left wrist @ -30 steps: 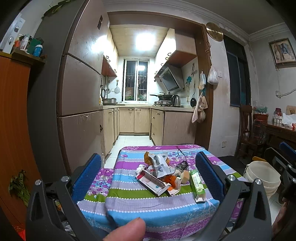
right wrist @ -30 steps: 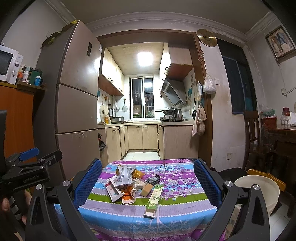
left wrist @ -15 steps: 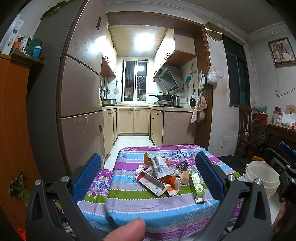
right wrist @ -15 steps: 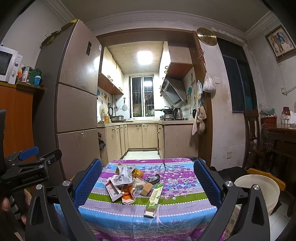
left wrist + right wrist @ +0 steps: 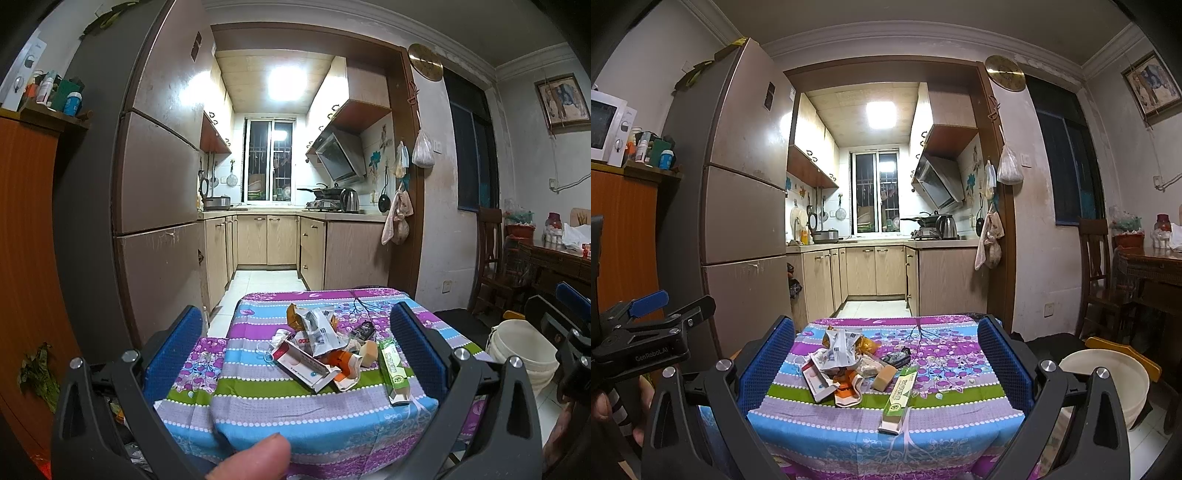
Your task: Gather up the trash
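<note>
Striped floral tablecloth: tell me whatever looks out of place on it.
A heap of trash sits mid-cloth on the striped floral tablecloth: crumpled silver wrapper, torn-open red-and-white carton, and a long green box lying askew, its end poking over the near edge. Both grippers' jaws are open, holding nothing.

Ahead of me a narrow kitchen (image 5: 875, 236) opens through a dark wooden doorway; a square ceiling light (image 5: 881, 115) glows above a barred window (image 5: 875, 192); pale cabinets (image 5: 875, 271) line both sides over a white tiled floor (image 5: 266, 282); a tall refrigerator (image 5: 746, 199) stands to my left; a round clock (image 5: 1004, 73) hangs over the doorway; a framed picture (image 5: 1152, 86) and a wooden chair (image 5: 1097, 273) sit to my right.
</note>
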{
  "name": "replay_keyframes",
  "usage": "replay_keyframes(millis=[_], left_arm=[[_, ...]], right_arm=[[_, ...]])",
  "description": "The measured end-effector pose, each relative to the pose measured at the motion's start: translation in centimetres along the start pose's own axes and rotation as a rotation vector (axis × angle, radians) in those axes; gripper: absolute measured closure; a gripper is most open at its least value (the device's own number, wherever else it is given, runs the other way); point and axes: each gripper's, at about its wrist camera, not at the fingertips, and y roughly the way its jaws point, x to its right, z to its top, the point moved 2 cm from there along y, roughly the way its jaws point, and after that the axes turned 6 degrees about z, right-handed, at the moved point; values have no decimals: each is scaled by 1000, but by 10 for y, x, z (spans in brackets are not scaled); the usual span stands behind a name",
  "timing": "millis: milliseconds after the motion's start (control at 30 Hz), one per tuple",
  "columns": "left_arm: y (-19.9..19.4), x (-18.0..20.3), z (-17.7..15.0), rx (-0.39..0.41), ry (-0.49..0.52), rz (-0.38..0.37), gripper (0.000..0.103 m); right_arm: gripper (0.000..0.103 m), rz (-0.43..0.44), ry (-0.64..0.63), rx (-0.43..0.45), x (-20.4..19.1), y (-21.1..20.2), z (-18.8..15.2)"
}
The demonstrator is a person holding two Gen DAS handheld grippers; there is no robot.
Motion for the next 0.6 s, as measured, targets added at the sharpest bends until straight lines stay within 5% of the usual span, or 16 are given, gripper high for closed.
replay_keyframes(millis=[600], left_arm=[[3,-2,2,-10,6,3,5]], right_arm=[[4,5,-1,-14,-1,3,-2]])
